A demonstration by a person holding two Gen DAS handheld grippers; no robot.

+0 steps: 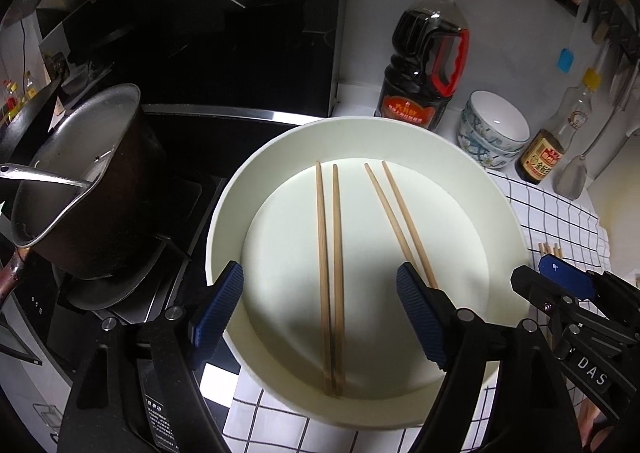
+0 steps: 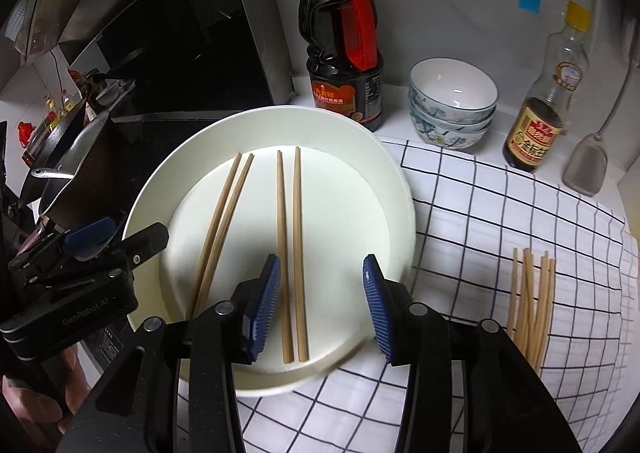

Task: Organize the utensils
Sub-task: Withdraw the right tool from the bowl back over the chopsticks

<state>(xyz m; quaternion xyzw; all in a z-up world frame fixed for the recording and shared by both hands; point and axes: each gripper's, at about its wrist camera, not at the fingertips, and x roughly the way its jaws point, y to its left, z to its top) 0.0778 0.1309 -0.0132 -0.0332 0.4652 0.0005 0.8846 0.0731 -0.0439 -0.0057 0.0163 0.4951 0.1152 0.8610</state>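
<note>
Now both tools gape empty above chopsticks in the bowl.

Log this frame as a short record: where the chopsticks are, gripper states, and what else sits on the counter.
setting: kitchen counter beside a stove
white bowl: holds two chopstick pairs, left pair, right pair
loose chopsticks: heaped on the checked cloth, right of the bowl
left gripper: open, empty, above the bowl
right gripper: open, empty, jaws either side of the right pair
behind: soy sauce bottle, stacked bowls
</note>
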